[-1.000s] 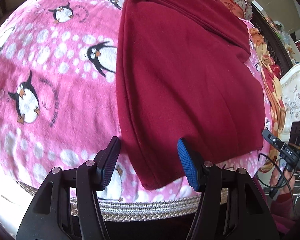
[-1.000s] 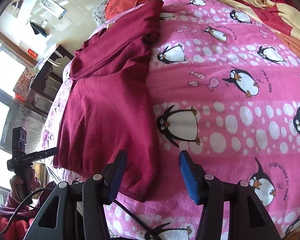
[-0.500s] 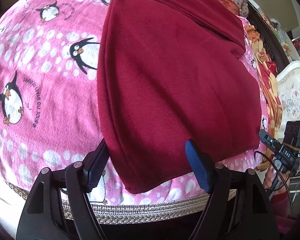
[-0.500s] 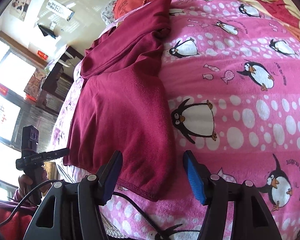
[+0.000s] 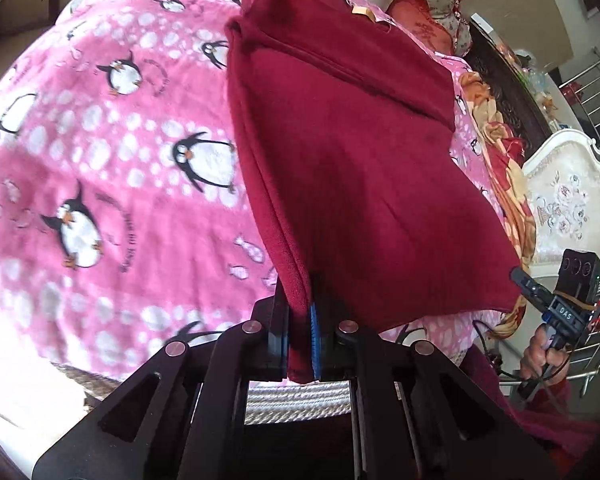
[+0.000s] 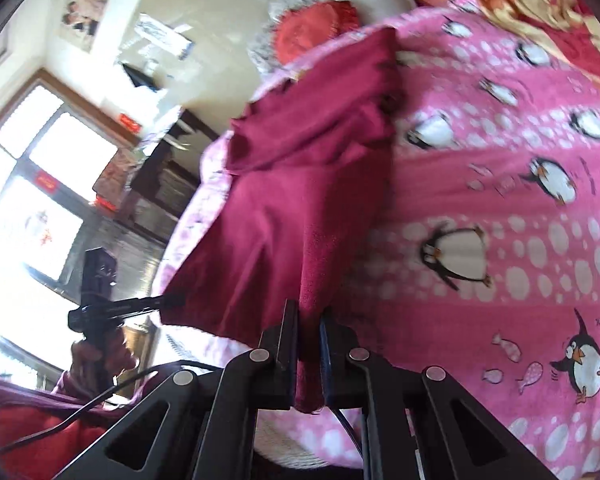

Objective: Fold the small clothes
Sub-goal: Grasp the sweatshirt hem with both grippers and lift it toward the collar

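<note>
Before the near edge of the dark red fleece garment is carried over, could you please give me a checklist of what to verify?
1. Left gripper shut on the dark red fleece garment, cloth pinched between the pads: ok.
2. Right gripper shut on the garment's other near corner: ok.
3. Near edge lifted off the pink penguin-print blanket: ok in both views.
4. Blanket not caught in either grip: ok, only red cloth between the fingers.
5. Far half of the garment lying flat: not ok, a folded ridge crosses it.
6. Both layers held at each corner: cannot tell.
</note>
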### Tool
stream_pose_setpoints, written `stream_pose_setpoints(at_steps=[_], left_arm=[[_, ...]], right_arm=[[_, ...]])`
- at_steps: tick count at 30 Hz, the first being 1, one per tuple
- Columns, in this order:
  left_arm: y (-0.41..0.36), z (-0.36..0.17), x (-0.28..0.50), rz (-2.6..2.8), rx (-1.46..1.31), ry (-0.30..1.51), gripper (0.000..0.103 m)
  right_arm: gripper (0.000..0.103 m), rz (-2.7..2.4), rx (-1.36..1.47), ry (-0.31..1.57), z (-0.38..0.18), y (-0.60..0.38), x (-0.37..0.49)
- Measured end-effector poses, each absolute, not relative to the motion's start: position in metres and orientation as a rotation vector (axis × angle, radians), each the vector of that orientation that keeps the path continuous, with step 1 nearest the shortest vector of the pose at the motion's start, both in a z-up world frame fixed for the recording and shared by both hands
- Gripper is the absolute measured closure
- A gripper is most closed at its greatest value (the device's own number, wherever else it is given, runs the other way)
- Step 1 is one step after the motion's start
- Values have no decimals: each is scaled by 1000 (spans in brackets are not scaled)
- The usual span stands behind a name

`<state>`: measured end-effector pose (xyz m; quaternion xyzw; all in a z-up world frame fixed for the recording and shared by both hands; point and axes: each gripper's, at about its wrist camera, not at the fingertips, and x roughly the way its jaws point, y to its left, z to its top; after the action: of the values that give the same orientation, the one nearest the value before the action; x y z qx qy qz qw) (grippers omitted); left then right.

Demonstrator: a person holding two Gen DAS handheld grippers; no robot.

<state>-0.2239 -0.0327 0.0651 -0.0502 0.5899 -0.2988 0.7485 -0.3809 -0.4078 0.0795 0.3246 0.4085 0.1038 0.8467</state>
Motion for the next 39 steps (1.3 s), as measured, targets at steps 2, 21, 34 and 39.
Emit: stream_pose_setpoints(at_steps=[2,21,34,39], left_arm=[[-25,57,-224,-632,-104,1312,96],[-37,16,-228,-503,-103,1389,91],[-52,18,-231,-506,-37,1365,76],[-54,23,-224,-587,-42,1366,84]], right_arm=[[95,248,667,869,86,-402,-382],[63,190,712,1052,31,-402,-377],[85,232,695,1031,28,-386,-371],[94,259,669,997,42,-385,-365]])
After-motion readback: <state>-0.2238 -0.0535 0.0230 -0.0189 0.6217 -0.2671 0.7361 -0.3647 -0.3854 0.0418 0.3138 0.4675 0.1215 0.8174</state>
